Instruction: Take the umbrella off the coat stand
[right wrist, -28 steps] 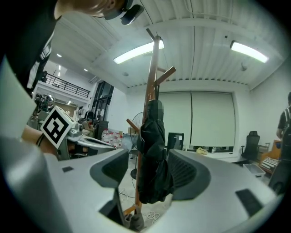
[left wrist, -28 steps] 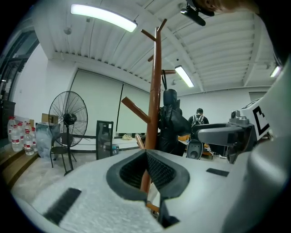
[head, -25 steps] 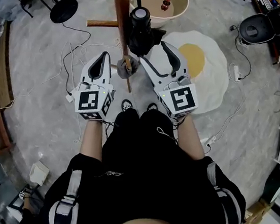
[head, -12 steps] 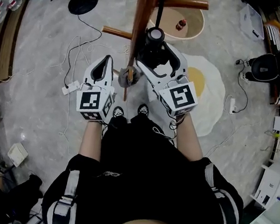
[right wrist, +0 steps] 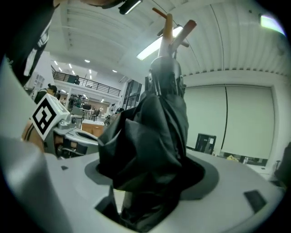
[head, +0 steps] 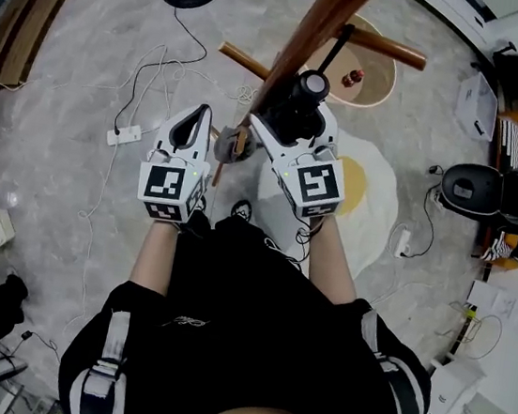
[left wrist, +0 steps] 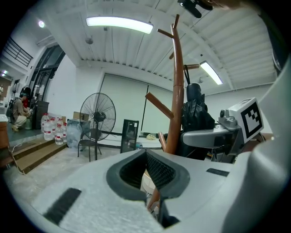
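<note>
A wooden coat stand (head: 310, 33) rises in front of me, and a folded black umbrella (head: 303, 103) hangs against its pole. My right gripper (head: 294, 121) reaches round the umbrella. Its jaws have just been opening and stand wide, one on each side of the bunched black fabric (right wrist: 154, 127), which fills the gap between them. My left gripper (head: 198, 113) is shut on nothing, just left of the pole, near a thin lower peg (head: 233, 141) with a grey piece on it. The pole (left wrist: 177, 91) and the umbrella (left wrist: 195, 109) also show in the left gripper view.
A fried-egg-shaped rug (head: 371, 183) lies under the stand, with a round tub (head: 380, 90) behind it. Cables (head: 151, 92) and a power strip (head: 122, 134) trail over the floor at left. A standing fan (left wrist: 97, 113) is farther left, and a black chair (head: 465, 186) stands at right.
The right gripper has moved forward so that the umbrella now sits between its widened jaws. The left gripper has stayed beside the pole. The head view has swung, tilting the stand to the right.
</note>
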A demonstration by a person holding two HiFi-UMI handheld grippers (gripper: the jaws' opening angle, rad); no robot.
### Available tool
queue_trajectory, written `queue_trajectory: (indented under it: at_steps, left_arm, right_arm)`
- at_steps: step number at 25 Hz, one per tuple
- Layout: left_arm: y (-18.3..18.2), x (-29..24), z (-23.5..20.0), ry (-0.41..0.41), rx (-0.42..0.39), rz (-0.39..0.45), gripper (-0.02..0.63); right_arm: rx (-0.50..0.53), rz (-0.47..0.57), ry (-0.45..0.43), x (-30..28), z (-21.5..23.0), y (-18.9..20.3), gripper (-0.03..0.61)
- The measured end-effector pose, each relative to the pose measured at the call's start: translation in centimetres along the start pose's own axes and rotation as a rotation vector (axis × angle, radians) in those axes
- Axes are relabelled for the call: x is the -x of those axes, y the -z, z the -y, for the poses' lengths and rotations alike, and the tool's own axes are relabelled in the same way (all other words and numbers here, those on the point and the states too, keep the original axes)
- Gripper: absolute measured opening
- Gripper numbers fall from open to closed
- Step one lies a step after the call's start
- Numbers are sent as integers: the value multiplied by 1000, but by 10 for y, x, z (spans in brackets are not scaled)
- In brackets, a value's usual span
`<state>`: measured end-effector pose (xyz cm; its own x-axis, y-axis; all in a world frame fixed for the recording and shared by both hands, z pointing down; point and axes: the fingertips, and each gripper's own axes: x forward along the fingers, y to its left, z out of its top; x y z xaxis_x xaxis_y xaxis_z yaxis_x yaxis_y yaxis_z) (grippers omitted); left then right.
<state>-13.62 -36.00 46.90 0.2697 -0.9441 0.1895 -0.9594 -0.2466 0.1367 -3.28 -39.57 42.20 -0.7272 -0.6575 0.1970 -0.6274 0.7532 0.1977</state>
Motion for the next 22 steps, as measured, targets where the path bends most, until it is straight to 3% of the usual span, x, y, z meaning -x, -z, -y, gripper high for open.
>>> queue_trajectory:
  at_steps: [4, 22]
  left_arm:
    - [3, 1, 1, -8, 8, -8, -3]
    - [-18, 0, 5, 64, -36, 40, -3]
  right_arm:
    - [70, 14, 49, -1, 6, -1, 307]
    - [43, 37, 141, 0, 5, -25, 276]
